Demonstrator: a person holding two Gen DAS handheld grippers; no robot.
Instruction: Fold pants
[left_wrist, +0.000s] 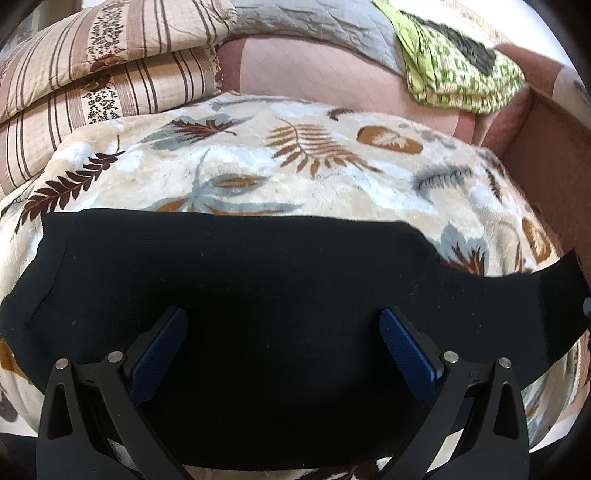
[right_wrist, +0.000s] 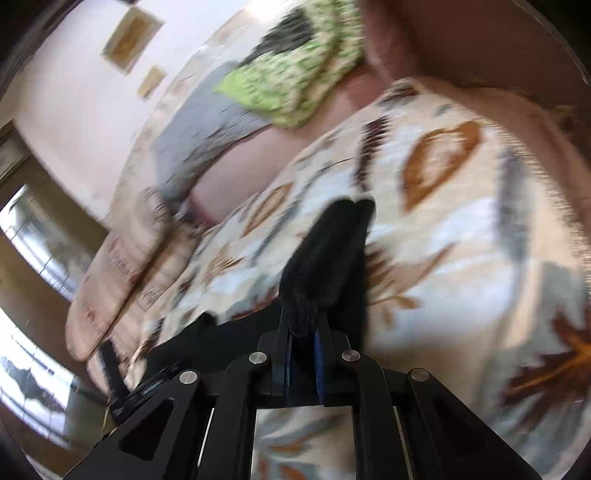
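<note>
Black pants lie spread across a leaf-patterned blanket on a bed. My left gripper is open just above the pants, its blue pads wide apart with nothing between them. One pant leg stretches off to the right. In the blurred right wrist view, my right gripper is shut on a bunched end of the black pants, held above the blanket.
Striped pillows are stacked at the back left. A green patterned cloth lies at the back right on a pink sheet. A brown bed frame borders the right side. A window shows at the left.
</note>
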